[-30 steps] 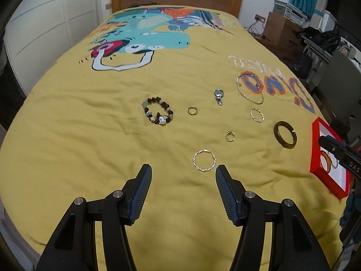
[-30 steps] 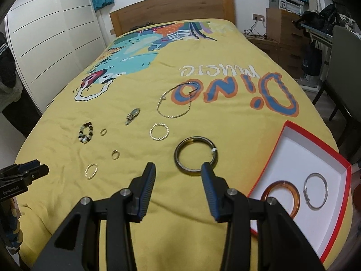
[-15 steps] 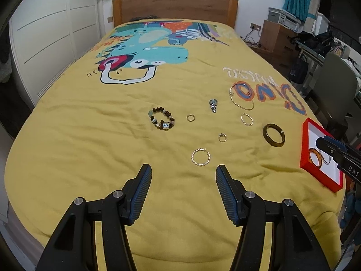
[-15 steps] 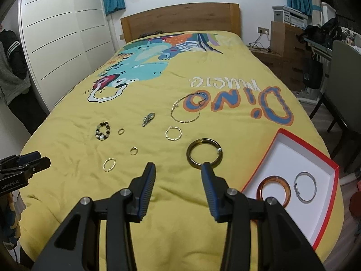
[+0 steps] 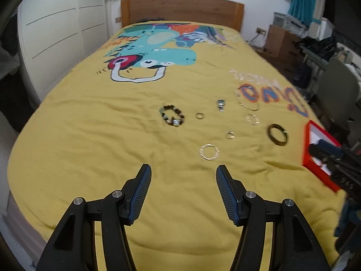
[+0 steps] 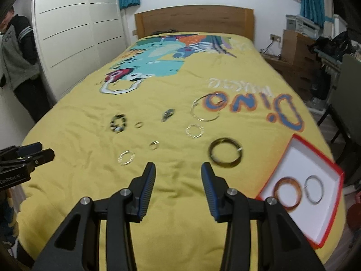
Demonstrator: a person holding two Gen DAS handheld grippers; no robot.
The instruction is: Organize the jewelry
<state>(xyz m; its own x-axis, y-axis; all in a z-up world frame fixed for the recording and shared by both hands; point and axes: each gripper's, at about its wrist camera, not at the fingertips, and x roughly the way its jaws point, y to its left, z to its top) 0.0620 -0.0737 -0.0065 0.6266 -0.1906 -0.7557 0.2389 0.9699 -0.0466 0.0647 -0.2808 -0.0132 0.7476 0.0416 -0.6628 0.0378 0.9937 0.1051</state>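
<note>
Jewelry lies spread on a yellow bedspread. A beaded bracelet, a small ring, a silver charm, a thin chain loop, a twisted silver hoop and a dark bangle lie apart. A red-rimmed white box at the bed's right edge holds an amber bangle and a silver hoop. My left gripper is open and empty above the near bedspread. My right gripper is open and empty, short of the dark bangle.
A wooden headboard stands at the far end. White wardrobe doors line the left. A person in a grey jacket stands at the far left. A chair and cluttered furniture stand right of the bed.
Both grippers have pulled back and up from the bed, so the jewelry looks smaller and farther. Both stay open and empty. No jewelry has moved.
</note>
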